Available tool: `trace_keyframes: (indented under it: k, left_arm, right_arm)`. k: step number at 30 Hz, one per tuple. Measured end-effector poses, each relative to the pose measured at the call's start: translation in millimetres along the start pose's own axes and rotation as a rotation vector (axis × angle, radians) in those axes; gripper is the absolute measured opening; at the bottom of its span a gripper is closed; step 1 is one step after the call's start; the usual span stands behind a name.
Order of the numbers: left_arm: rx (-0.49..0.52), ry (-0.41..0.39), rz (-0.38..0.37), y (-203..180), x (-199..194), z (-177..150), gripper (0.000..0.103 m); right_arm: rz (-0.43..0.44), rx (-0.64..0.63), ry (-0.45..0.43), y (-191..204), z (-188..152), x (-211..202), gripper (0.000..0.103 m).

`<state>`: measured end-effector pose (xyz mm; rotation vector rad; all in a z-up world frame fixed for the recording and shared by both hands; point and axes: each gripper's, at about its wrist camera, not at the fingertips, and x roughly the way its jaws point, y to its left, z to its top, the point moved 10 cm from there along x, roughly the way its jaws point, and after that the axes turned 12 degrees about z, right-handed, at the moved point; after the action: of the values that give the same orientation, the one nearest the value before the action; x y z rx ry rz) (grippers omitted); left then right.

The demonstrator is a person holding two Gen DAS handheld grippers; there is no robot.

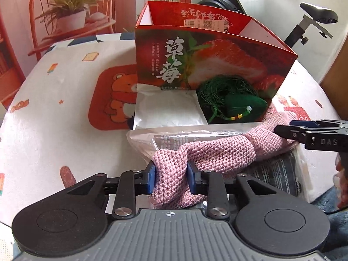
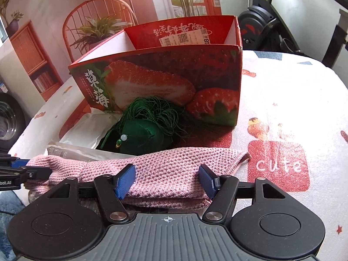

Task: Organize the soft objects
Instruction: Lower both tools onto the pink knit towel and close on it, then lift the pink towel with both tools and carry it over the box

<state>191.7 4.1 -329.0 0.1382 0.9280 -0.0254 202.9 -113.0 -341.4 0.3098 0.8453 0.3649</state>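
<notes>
Tablecloth [image 2: 293, 100], printed and slightly pebbled, lies bare and wide to my right, while ahead the tall glossy strawberry box [image 1: 217, 58] walls off the way, its front flap down and holding a white pouch [image 1: 167, 111] and a green tasselled sachet [image 1: 237, 108]. Across the box's mouth stretches the pink knitted cloth [image 1: 219, 152], nubbly and limp, draped over a crinkly clear plastic packet [image 1: 165, 139]. My left gripper [image 1: 170, 179] angles down and pinches a bunched end of it, while my right gripper [image 2: 167, 179], also tilted down, stands spread over the folded part, pads apart.
</notes>
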Motion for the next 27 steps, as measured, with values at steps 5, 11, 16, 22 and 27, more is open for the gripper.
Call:
trace_keyframes:
  k: [5, 11, 16, 22, 27]
  left_arm:
    - [-0.019, 0.001, -0.005, 1.3, 1.9, 1.2, 0.031]
    - [-0.016, -0.024, 0.007, 0.1, -0.9, 5.2, 0.03]
    - [-0.016, -0.037, 0.007, 0.3, -0.2, 7.9, 0.03]
    - [-0.028, -0.045, 0.004, 0.4, 1.1, 8.4, 0.029]
    - [-0.034, -0.05, 0.0, 1.3, -0.9, 9.8, 0.029]
  right_arm:
    - [0.011, 0.025, -0.008, 0.7, -2.0, -2.5, 0.066]
    - [-0.012, 0.034, -0.001, 1.0, -4.7, 4.2, 0.067]
    - [-0.013, 0.035, 0.01, 2.4, -5.8, 5.7, 0.066]
    - [-0.017, 0.02, 0.025, 6.8, -6.6, 6.1, 0.059]
    - [-0.029, -0.006, 0.026, 10.1, -4.3, 4.5, 0.043]
